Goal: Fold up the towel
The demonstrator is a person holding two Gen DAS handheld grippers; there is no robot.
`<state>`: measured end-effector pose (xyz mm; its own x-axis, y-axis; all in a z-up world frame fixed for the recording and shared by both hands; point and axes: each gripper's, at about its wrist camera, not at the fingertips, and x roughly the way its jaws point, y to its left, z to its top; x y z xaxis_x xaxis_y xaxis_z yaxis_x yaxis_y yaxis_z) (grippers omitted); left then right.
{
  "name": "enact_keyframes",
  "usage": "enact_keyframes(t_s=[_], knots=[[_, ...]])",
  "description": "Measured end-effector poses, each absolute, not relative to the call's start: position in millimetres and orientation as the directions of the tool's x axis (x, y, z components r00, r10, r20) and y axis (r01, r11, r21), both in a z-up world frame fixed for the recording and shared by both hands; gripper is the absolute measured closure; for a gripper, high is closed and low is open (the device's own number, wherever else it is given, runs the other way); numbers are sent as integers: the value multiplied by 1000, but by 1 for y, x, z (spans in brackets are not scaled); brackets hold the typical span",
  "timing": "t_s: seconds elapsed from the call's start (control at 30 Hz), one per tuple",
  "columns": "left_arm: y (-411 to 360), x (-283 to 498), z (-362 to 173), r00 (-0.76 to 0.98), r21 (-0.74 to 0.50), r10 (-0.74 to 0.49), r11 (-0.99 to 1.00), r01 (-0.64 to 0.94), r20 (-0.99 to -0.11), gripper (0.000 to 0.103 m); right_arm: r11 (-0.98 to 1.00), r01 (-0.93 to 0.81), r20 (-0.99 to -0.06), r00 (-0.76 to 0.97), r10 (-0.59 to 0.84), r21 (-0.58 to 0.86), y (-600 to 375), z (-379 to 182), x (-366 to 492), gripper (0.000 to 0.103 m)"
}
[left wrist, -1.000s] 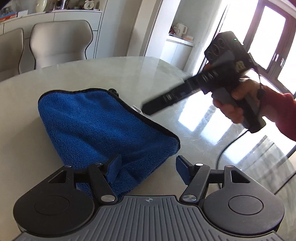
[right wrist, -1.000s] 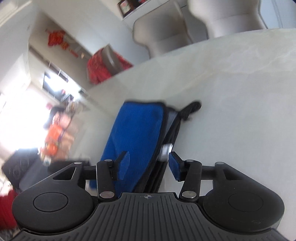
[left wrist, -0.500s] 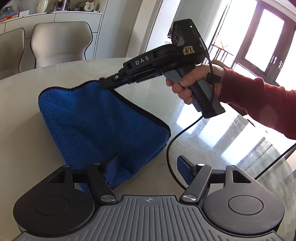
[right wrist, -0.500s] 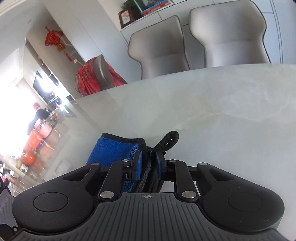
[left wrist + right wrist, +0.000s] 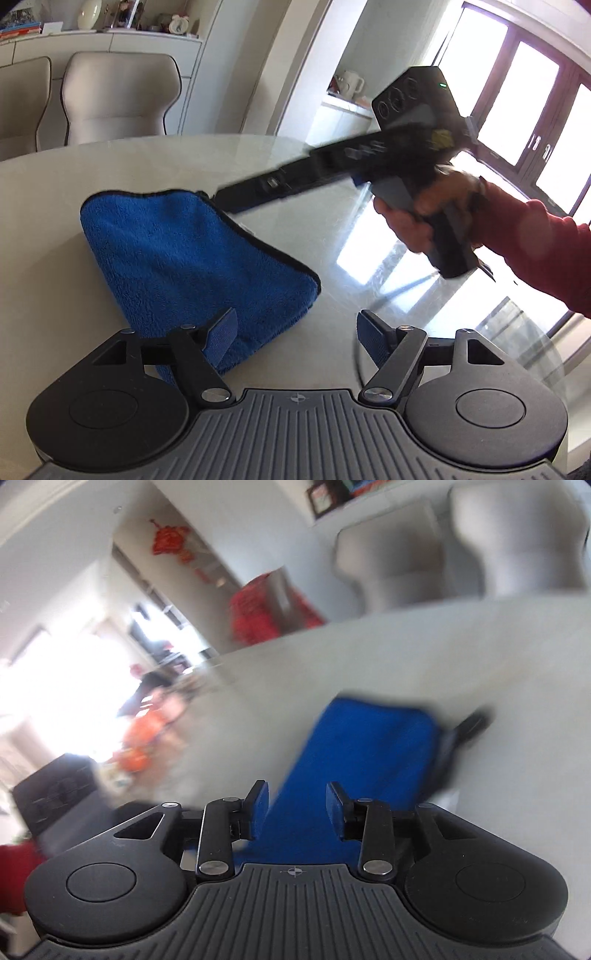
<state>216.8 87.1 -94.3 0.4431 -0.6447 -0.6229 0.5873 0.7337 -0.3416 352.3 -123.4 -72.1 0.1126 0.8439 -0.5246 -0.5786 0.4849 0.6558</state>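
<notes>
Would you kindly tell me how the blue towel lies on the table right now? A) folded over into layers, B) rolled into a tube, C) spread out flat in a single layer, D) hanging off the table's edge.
A: the towel lies doubled over on the table, its stacked edges showing at the near corner.

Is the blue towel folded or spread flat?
Folded: the blue towel lies doubled on the table, stacked layers showing at its near corner.
</notes>
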Motion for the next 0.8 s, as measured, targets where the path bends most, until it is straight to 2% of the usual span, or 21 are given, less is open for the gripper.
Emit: enact_keyframes(t_s=[0.07,0.1,0.17,0.23,0.37,0.5,0.6,0.73,0.8], knots=[[87,213,-99,429,-333,-632,739,586,-646,28,500,-538,-539,97,837,679,-128,-85,348,67],[87,211,-102,421,-329,-625,741,586,-657,28,514,-515,-540,111,834,687,-134,-91,346,73],[90,209,-109,410,-327,-606,754,570,-681,28,535,-452,-533,145,834,714,-151,-104,343,74],[92,209,-113,404,-322,-592,763,561,-697,28,532,-373,-494,199,846,760,-173,-112,339,78],[101,213,-108,402,-334,-617,744,579,-676,28,472,-269,-408,263,874,839,-195,-130,333,78],[114,236,-84,450,-396,-705,693,602,-548,28,470,-282,-391,295,872,836,-184,-134,331,78],[122,272,-80,490,-450,-706,706,547,-512,24,461,-277,-376,310,873,843,-178,-140,332,78],[123,320,-101,479,-524,-697,717,459,-534,24,454,-285,-360,326,874,844,-188,-143,329,78],[121,338,-119,477,-521,-672,741,424,-567,24,459,-294,-362,329,872,839,-188,-142,328,78]])
